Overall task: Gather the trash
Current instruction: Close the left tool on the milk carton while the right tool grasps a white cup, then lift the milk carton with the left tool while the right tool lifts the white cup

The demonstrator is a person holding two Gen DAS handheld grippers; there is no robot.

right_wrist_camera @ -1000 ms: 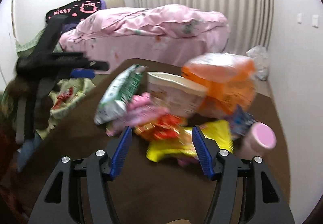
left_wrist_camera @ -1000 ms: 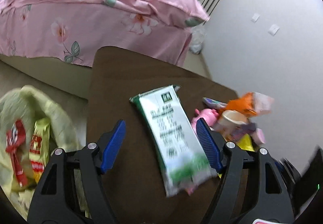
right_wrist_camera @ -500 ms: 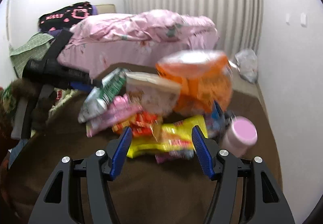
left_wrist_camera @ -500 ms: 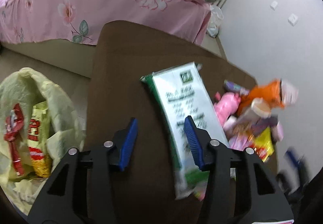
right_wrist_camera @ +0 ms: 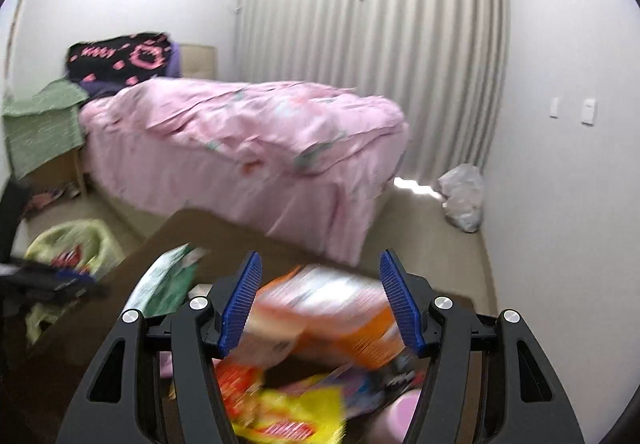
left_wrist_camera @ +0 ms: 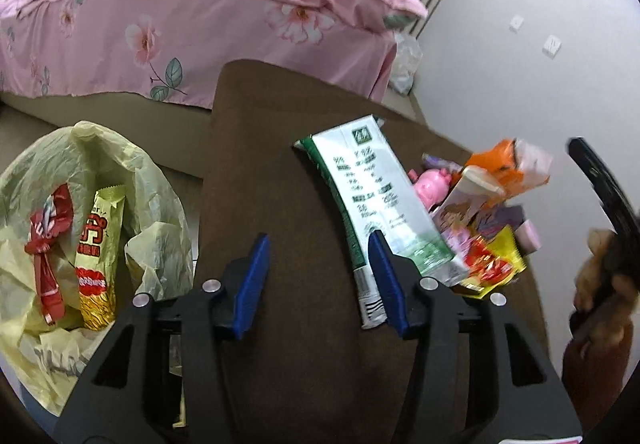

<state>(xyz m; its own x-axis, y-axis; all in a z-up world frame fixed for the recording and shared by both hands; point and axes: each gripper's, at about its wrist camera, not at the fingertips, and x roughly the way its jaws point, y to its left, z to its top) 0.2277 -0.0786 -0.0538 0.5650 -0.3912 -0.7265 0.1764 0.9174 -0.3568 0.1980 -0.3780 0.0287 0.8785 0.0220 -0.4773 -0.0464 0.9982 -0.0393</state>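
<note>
**Both tongs open, nothing gripped, right one lifted off the pile**

My left tongs (left_wrist_camera: 318, 276) hang released over the brown table (left_wrist_camera: 280, 172), blue pads apart, wider than half a second ago when they had narrowed. The right-hand pad overlaps the lower edge of the green and white packet (left_wrist_camera: 380, 200), which lies flat on the table and runs away from me; I cannot tell whether the pad touches it. To the left, off the table edge, the yellow trash bag (left_wrist_camera: 48, 164) sits open with a red wrapper (left_wrist_camera: 48, 232) and a gold snack packet (left_wrist_camera: 96, 256) inside, as before.

My right tongs (right_wrist_camera: 320, 304) are also spread wide with nothing between them. This view has swung upward since the earlier frame: the pink bed (right_wrist_camera: 240, 140) and curtain (right_wrist_camera: 372, 56) now fill most of it, and the litter has dropped to the bottom. Blurred below the pads are the orange bag (right_wrist_camera: 360, 332), a yellow wrapper (right_wrist_camera: 304, 412) and a pink-lidded cup (right_wrist_camera: 400, 412), heaped together on the table
</note>
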